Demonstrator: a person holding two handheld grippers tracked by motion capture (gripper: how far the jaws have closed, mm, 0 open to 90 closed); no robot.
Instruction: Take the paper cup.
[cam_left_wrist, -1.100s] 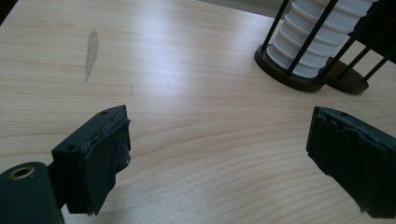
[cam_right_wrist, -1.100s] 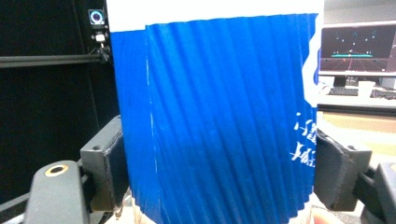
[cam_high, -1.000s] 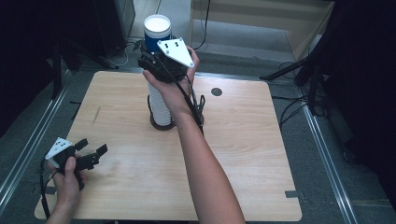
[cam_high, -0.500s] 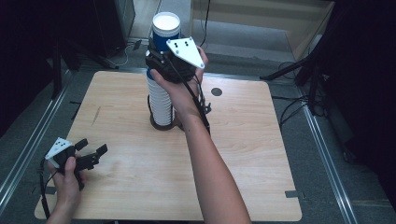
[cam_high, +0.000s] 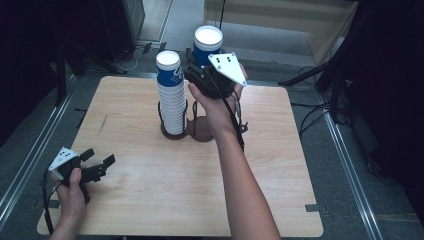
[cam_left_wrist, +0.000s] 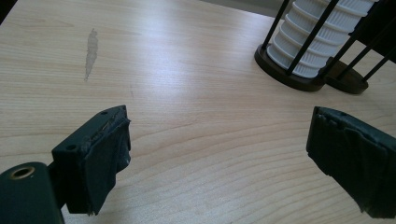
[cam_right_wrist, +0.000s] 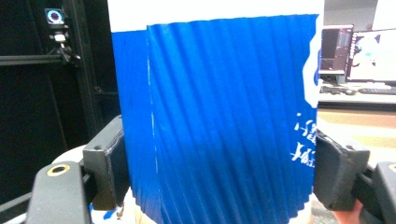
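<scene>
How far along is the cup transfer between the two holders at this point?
Done: one blue cup is off the stack and raised clear of it. In hand: the right gripper is clamped on that cup above the empty second holder. Left: lowering it into that holder, then the stacked cups beside it. The left gripper rests open near the table edge.

Light: I see the table (cam_high: 150, 200) lit from above, its surroundings dark.
Glare: pale sheen on the wood in my left gripper view.
Shadows: soft, short beside the cup stack (cam_high: 171, 95).
Focus: blue cup (cam_right_wrist: 219, 116) close and soft, background monitors blurred.
</scene>
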